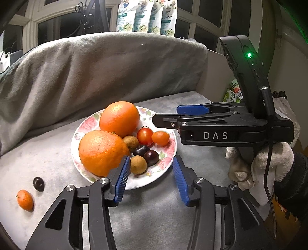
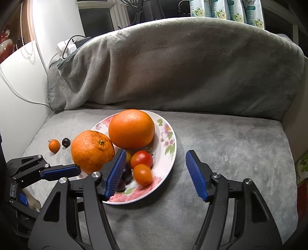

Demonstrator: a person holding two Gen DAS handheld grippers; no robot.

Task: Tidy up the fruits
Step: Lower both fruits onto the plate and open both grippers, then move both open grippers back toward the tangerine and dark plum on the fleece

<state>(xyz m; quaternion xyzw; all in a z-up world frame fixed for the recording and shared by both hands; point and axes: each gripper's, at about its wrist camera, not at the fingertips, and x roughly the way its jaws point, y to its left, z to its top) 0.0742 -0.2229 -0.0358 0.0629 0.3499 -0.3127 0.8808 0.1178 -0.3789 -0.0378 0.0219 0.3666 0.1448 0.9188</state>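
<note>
Grey plush cushion [image 2: 221, 146] is used as the work surface. Near its left edge, a small kumquat [image 1: 25, 200] and a dark cherry [image 1: 38, 184] are located off the floral plate [image 1: 167, 153]. Two oranges [image 1: 102, 152] and smaller fruits are contained on the plate. Left gripper [image 1: 151, 177] and right gripper [image 2: 156, 173] are both released, nothing grasped.

**Around the work surface**

A grey blanket [image 2: 173, 63] lies draped over a raised back beyond the fingertips, and a grey plush cover [image 2: 221, 144] spreads beneath and ahead of them. Floral-printed packets [image 1: 146, 17] stand in a row behind the blanket. White cables and a plug [image 2: 65, 48] sit far beyond the left finger.
</note>
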